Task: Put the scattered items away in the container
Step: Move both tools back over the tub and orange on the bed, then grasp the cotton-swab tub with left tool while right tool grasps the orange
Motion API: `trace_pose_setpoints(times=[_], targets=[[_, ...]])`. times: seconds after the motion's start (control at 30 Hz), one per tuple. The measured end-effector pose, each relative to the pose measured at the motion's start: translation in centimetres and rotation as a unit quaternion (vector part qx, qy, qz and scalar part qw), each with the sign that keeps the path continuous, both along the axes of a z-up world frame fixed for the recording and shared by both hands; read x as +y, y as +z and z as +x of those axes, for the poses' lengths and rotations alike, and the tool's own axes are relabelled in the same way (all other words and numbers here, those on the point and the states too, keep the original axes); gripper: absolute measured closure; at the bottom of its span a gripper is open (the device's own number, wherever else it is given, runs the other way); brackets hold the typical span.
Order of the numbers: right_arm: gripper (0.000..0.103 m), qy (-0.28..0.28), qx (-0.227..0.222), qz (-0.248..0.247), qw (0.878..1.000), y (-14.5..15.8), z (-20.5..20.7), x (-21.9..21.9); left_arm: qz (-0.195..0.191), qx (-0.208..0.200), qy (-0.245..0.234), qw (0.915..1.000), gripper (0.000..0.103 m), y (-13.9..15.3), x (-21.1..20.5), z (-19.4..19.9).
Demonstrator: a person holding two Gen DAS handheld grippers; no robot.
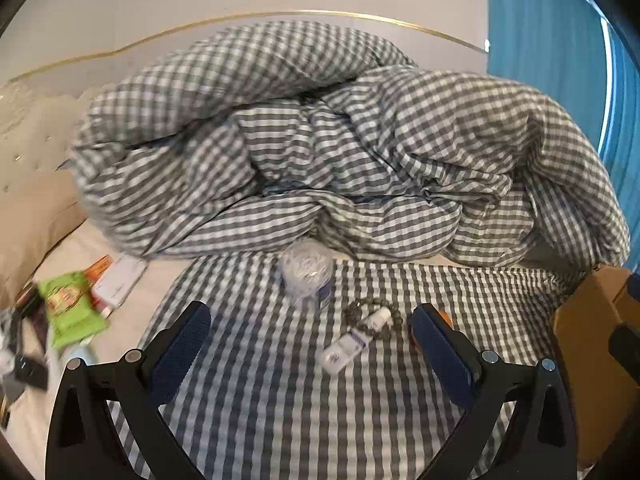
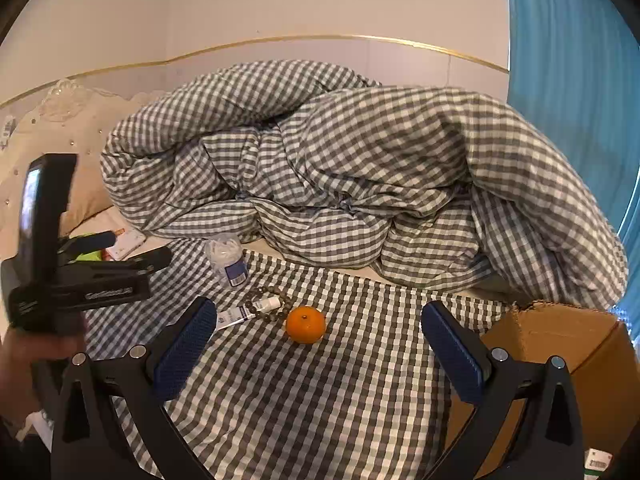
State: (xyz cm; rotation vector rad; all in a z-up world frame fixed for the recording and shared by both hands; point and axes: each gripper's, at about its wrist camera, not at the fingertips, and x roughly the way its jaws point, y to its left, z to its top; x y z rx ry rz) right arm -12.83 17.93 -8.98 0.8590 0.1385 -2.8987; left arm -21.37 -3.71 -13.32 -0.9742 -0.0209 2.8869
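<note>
Right wrist view showed the right gripper (image 2: 318, 336) with its blue-padded jaws spread wide and nothing between them, held above a grey-and-white checked sheet (image 2: 320, 400). An orange (image 2: 305, 325), round and bright with a small dark stem mark on top, lay on the sheet between the two pads and a little beyond them. Just to its left a string of dark beads (image 2: 272, 304) curled around a small white tube (image 2: 246, 312) with blue print, the tube lying flat. Farther back a clear plastic jar (image 2: 225, 256) packed with white cotton swabs lay tipped on its side, a blue label near its base. A cardboard box (image 2: 560, 344) stood open at the right edge of the bed, its flaps raised. A rumpled checked duvet (image 2: 360, 168) was heaped behind everything.

Left wrist view showed the left gripper (image 1: 310, 340) likewise gaping and empty over the same sheet, tube and beads just ahead. At the blurred left edge lay a green packet (image 1: 70, 306) and what seemed a white booklet (image 1: 120, 280).
</note>
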Motion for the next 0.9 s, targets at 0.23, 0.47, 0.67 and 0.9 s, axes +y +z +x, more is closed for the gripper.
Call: trace_pose_setpoints(times=[0.23, 0.47, 0.67, 0.9], targets=[[0.000, -0.010, -0.027, -0.003, 1.000, -2.9, -3.5, 1.0, -0.003, -0.033, -0.027, 0.9991, 0.000, -3.9, 0.6, -6.9], [0.000, -0.013, -0.045, -0.010, 0.999, -5.0, -5.8, 1.1, 0.003, -0.074, -0.028, 0.9969, 0.000, -8.1, 0.5, -12.3], [0.000, -0.011, -0.054, -0.003, 0.998, -6.4, -7.0, 0.8, 0.007, -0.076, -0.023, 0.9968, 0.001, -9.7, 0.5, -14.1], [0.000, -0.012, -0.065, -0.008, 0.998, -7.7, -7.9, 0.6, -0.018, -0.080, -0.013, 0.9966, 0.038, -10.8, 1.1, -15.0]])
